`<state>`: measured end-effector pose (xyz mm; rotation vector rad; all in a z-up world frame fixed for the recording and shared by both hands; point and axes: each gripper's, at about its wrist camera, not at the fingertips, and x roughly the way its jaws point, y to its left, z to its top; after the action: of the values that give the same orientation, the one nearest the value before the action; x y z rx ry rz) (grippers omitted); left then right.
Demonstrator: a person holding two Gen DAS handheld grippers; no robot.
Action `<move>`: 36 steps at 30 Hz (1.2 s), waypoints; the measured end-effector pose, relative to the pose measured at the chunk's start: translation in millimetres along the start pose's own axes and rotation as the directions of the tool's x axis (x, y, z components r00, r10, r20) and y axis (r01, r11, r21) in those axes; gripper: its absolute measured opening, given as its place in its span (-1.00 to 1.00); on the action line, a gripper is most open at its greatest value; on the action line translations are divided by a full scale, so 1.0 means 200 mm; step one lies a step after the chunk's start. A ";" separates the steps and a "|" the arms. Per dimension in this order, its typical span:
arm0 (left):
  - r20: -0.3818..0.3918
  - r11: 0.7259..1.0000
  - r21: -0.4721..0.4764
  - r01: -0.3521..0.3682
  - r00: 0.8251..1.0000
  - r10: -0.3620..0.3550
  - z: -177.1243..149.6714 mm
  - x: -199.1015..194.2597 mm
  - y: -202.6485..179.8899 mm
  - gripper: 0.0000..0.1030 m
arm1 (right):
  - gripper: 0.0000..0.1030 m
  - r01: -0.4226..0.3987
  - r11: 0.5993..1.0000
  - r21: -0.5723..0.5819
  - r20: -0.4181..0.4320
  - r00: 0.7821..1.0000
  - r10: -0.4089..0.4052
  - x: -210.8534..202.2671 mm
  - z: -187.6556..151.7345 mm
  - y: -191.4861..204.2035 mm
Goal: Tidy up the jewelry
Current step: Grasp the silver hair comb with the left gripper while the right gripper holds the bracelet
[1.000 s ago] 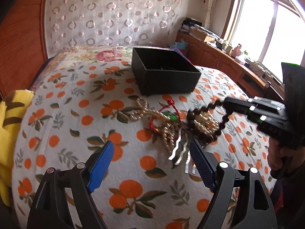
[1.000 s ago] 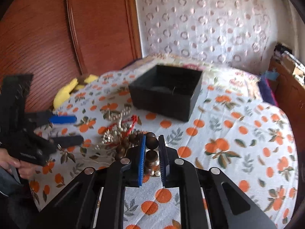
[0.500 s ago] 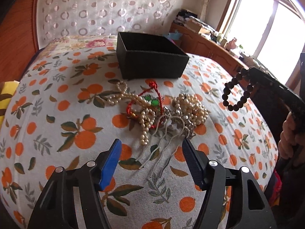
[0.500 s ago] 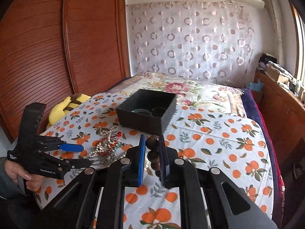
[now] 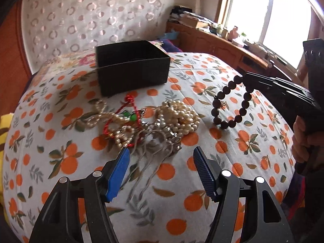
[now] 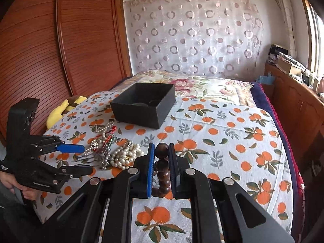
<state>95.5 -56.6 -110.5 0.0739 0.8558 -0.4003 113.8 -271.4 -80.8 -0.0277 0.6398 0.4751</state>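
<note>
Beads gripped by R gripper, L gripper wide over jewelry pile

R gripper (image 6: 161, 169): jaws clenched on dark wooden bead bracelet (image 5: 232, 103). Seen from L wrist cam, the loop hangs from the jaw tips, clear of the bedspread (image 5: 212, 81), to the right of the pile. In R wrist cam, a few beads (image 6: 162, 166) stack up between the blue pads; rest of loop hidden below.

L gripper (image 5: 160, 162): jaws released, spread wide, nothing between them. Sits low, just near side of jewelry pile (image 5: 149, 121), tips close to the thin silver chains (image 5: 149, 158) trailing toward cam. Touching or not, can't tell.

Pile contents: pearl strands (image 5: 178, 117) bunched on right side, a looser pearl string (image 5: 105, 115) on left, red cord (image 5: 129, 109) w/ green beads mid-pile, some silver links tangled in. All on orange-print bedspread.

Black box (image 5: 131, 66): open top, upright, on bed just beyond pile, apart from it. R wrist cam shows a couple of dark rounded shapes inside (image 6: 149, 102); can't ID them.

Surroundings: yellow plush (image 6: 62, 107) at bed edge near wooden wardrobe (image 6: 60, 40); circle-pattern curtain (image 6: 194, 34) behind bed; cluttered wooden cabinet (image 5: 218, 40) under window.
</note>
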 end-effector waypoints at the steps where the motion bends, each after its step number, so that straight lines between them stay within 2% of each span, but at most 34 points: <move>1: -0.004 1.000 0.009 -0.003 1.000 0.003 0.01 0.02 -0.01 0.22 | -0.71 0.001 1.000 0.002 -0.003 1.000 -0.001 0.00 -0.01 -0.01; 7: -0.038 0.997 0.070 -0.044 0.998 0.047 0.06 0.13 -0.05 0.22 | -0.71 0.000 1.000 0.005 -0.010 1.000 0.000 0.01 -0.02 -0.01; 15: -0.020 0.985 0.134 -0.113 0.993 0.116 0.07 0.17 -0.09 0.21 | -0.71 -0.008 1.000 0.003 -0.019 1.000 0.008 0.02 -0.05 0.00; 20: -0.017 0.985 0.133 -0.109 0.994 0.112 0.04 0.12 -0.07 -0.20 | -0.71 -0.009 1.000 0.000 -0.016 1.000 0.009 0.03 -0.05 0.00; 29: 0.011 0.989 0.121 -0.080 0.997 0.080 -0.06 -0.02 -0.08 -0.22 | -0.71 -0.009 1.000 -0.012 -0.014 1.000 0.008 0.04 -0.05 0.04; 30: 0.019 0.990 0.118 -0.071 0.997 0.070 -0.06 -0.04 -0.08 -0.46 | -0.71 -0.009 1.000 -0.016 -0.016 1.000 0.008 0.04 -0.05 0.05; 31: 0.018 0.992 0.112 -0.062 0.998 0.060 -0.06 -0.05 -0.08 -0.60 | -0.71 -0.008 1.000 -0.019 -0.016 1.000 0.008 0.04 -0.05 0.05; 33: 0.023 0.994 0.102 -0.046 0.999 0.044 -0.06 -0.08 -0.08 -0.62 | -0.71 -0.008 1.000 -0.022 -0.018 1.000 0.008 0.04 -0.04 0.06; 36: 0.014 0.994 0.099 -0.054 0.999 0.053 -0.06 -0.07 -0.07 -0.85 | -0.71 -0.008 1.000 -0.021 -0.017 1.000 0.007 0.04 -0.04 0.06</move>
<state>73.5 -61.6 -107.3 0.1854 0.8205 -0.3927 110.1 -257.8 -90.5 -0.0490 0.6521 0.4892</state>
